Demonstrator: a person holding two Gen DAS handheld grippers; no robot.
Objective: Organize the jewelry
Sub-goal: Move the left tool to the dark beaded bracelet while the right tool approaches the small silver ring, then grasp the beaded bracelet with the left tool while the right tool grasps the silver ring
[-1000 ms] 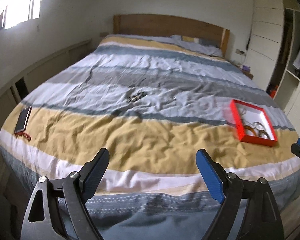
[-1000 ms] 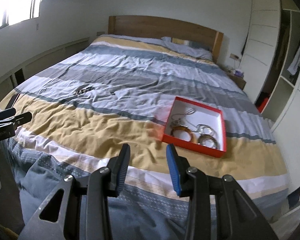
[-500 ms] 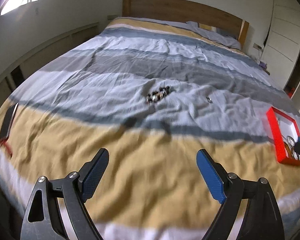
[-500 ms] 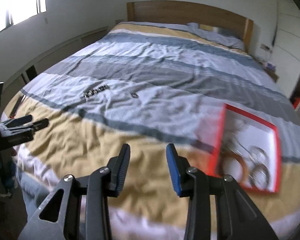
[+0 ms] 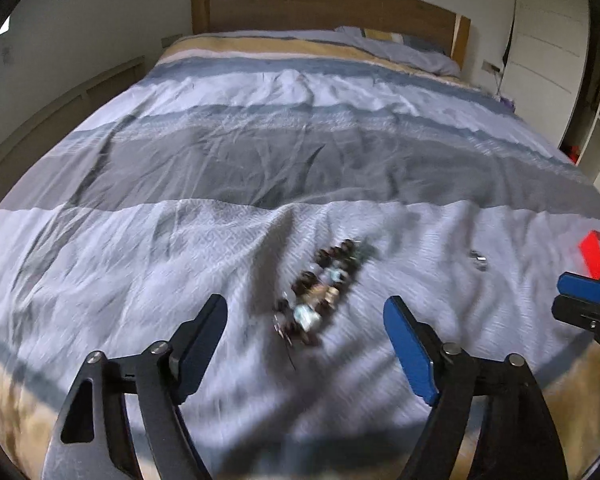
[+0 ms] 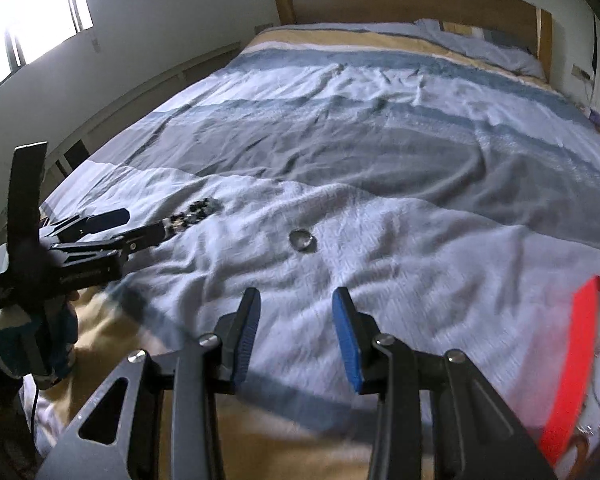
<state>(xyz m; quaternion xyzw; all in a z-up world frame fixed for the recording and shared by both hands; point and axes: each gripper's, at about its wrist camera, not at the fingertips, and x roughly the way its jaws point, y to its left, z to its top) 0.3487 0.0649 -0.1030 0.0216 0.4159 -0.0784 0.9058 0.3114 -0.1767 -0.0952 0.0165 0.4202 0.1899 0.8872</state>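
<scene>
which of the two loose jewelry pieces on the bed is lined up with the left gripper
The beaded bracelet, a dark string of beads lying just ahead of the left gripper, whose jaws are closing. The small silver ring lies apart, nearer the red box.

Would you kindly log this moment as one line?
left hand-held gripper: closing, empty | beaded bracelet: ahead, on duvet | right hand-held gripper: empty | ring: ahead

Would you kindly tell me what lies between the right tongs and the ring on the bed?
Only bare, wrinkled duvet: the right wrist view shows nothing between the right tongs and the ring.
</scene>
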